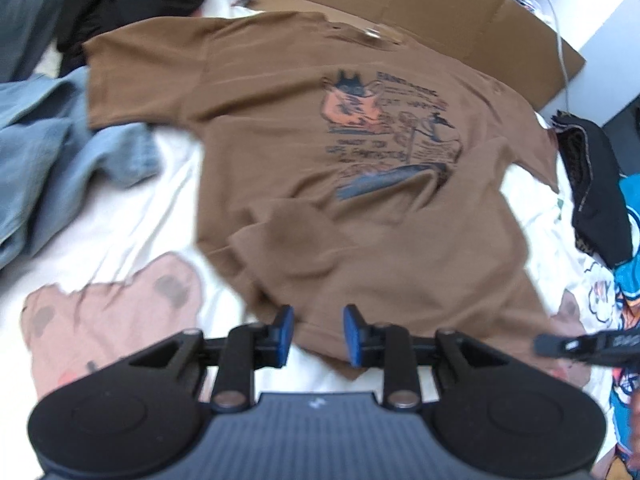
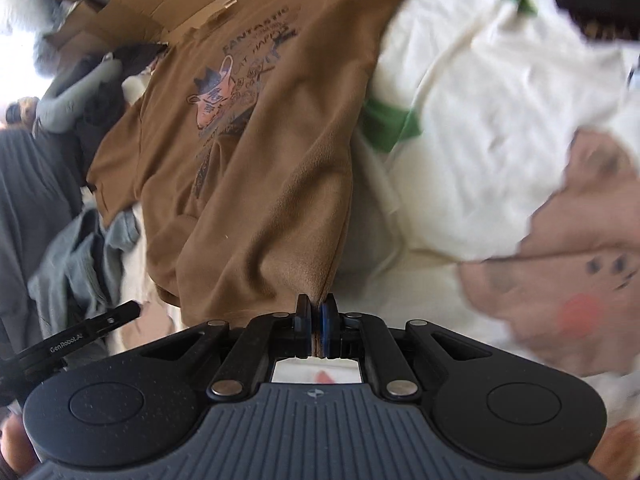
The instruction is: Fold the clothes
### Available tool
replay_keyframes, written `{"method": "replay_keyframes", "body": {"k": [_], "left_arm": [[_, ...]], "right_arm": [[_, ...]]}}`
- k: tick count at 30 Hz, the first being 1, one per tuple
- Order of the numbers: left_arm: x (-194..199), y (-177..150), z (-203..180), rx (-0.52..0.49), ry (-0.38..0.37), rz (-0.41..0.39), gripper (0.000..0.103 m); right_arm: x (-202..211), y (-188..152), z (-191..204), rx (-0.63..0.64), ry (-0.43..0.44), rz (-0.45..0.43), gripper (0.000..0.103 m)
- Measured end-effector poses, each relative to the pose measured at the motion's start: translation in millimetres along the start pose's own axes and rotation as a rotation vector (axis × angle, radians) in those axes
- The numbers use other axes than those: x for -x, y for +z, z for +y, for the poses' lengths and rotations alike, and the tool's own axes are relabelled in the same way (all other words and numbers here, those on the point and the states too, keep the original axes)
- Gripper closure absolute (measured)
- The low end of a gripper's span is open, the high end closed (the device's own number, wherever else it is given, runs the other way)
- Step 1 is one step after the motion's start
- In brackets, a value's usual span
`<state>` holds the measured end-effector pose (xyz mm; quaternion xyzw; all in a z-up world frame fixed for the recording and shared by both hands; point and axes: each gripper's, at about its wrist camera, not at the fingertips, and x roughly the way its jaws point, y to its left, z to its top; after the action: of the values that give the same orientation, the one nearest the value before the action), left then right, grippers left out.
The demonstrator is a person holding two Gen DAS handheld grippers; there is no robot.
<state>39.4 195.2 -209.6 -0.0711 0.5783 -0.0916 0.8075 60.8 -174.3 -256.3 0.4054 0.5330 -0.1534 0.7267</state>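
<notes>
My left gripper (image 1: 318, 336) jaws apart over the brown printed T-shirt (image 1: 340, 160) hem, my right gripper (image 2: 317, 322) pinched tight on its edge, blue denim garment (image 1: 52, 152) beside it

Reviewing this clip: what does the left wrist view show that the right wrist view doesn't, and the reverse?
Only the left wrist view shows the left tongs open over the near hem, the whole brown T-shirt spread out, and a black garment at its right. Only the right wrist view shows the right tongs shut on a corner of the brown T-shirt, and a white garment with green patches. Both share the shirt's printed graphic, the cardboard behind it, and blue denim.
</notes>
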Motion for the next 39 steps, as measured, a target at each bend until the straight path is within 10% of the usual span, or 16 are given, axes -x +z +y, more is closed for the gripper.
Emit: {"method": "replay_keyframes", "body": {"k": [21,39], "left_arm": [[4.6,-13.7,44.7,0.128,0.107,-0.039,0.071],[-76.4,18.8,37.2,0.161,0.11,-0.076,0.063]], "right_arm": [[76.4,33.4,-58.4,0.167,-0.452,0.056,0.101],[23.2,22.6,-113.9,0.05,-0.499,0.11,0.101]]}}
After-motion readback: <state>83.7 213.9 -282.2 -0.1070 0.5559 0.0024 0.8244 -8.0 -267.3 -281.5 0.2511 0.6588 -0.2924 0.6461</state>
